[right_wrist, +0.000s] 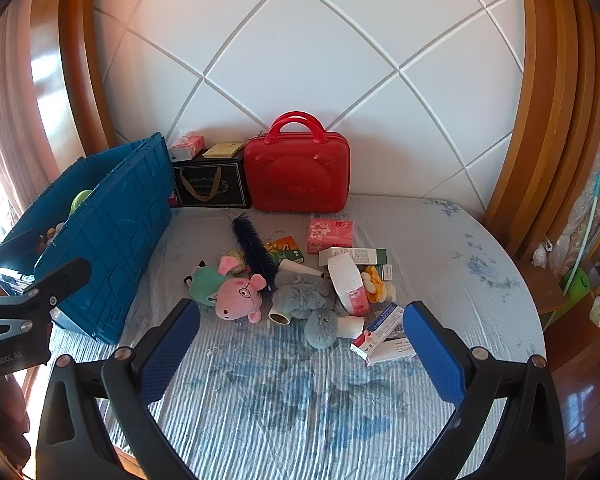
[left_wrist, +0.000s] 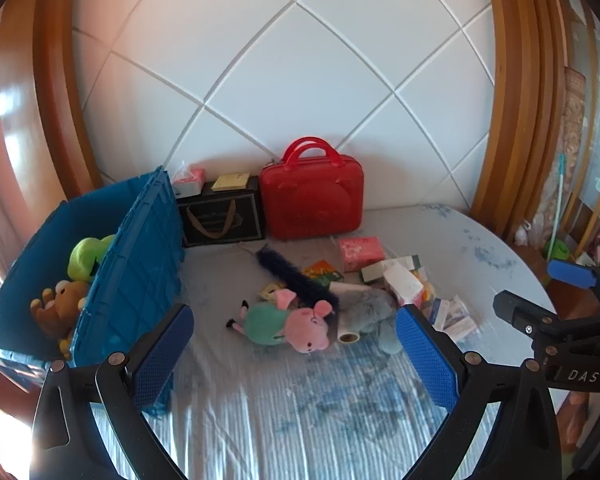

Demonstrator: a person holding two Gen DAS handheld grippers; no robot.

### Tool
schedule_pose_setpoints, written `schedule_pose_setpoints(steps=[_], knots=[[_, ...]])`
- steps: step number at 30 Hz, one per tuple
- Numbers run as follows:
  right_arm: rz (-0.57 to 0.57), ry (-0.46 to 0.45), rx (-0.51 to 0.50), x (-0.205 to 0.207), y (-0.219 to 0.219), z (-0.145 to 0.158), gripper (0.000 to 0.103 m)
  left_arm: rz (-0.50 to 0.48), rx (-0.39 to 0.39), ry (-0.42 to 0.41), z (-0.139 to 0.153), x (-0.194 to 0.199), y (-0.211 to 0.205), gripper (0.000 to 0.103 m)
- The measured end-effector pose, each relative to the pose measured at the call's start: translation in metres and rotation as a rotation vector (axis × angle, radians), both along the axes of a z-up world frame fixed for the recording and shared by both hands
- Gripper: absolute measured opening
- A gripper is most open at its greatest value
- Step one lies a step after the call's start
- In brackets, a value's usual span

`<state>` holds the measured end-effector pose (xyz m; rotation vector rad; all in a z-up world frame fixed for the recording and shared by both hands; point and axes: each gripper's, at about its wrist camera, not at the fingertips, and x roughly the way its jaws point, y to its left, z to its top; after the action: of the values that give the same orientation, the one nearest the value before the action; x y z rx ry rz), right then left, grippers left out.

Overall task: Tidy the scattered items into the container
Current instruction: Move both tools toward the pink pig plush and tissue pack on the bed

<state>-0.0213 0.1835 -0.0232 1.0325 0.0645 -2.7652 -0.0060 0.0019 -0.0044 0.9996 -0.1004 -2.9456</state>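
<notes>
- Blue is the big crate (left_wrist: 140, 264). We see it standing at the left side of the bed (left_wrist: 300, 420), with a green toy (left_wrist: 88, 254) and a brown bear (left_wrist: 62, 304) inside.
- We see the pink pig toy (left_wrist: 300, 322) lying on the bed beside the crate, touching a grey fluffy toy (right_wrist: 304, 294).
- Small boxes (right_wrist: 384, 334) lie scattered just to the right of the toys.
- Our left tongs (left_wrist: 294, 360) are wide apart and hold nothing.
- Our right tongs (right_wrist: 300, 356) are wide apart too, with nothing in them.
- A red case (right_wrist: 296, 172) leans on the white wall behind.
</notes>
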Motion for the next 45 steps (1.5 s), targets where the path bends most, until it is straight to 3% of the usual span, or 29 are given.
schedule_pose_setpoints(steps=[8,13,22,33,39,45], knots=[[0.008,-0.002,0.014,-0.005,-0.009,-0.006,0.103,-0.008,-0.009,-0.031,-0.008,-0.008,-0.007,0.102],[-0.007,-0.011,0.017,-0.008,-0.017,-0.014,0.103,-0.041,0.037,-0.067,-0.026,-0.021,-0.027,0.102],[-0.079,-0.067,0.051,-0.018,-0.022,-0.047,0.103,-0.081,0.096,-0.172,-0.079,-0.054,-0.069,0.102],[-0.09,-0.118,0.052,-0.05,-0.008,-0.092,0.103,-0.106,0.091,-0.285,-0.151,-0.097,-0.061,0.102],[-0.046,-0.158,0.048,-0.078,0.015,-0.12,0.103,-0.046,0.102,-0.317,-0.187,-0.132,-0.04,0.098],[-0.025,-0.212,0.038,-0.099,0.039,-0.151,0.103,0.038,0.085,-0.381,-0.246,-0.174,-0.02,0.095]])
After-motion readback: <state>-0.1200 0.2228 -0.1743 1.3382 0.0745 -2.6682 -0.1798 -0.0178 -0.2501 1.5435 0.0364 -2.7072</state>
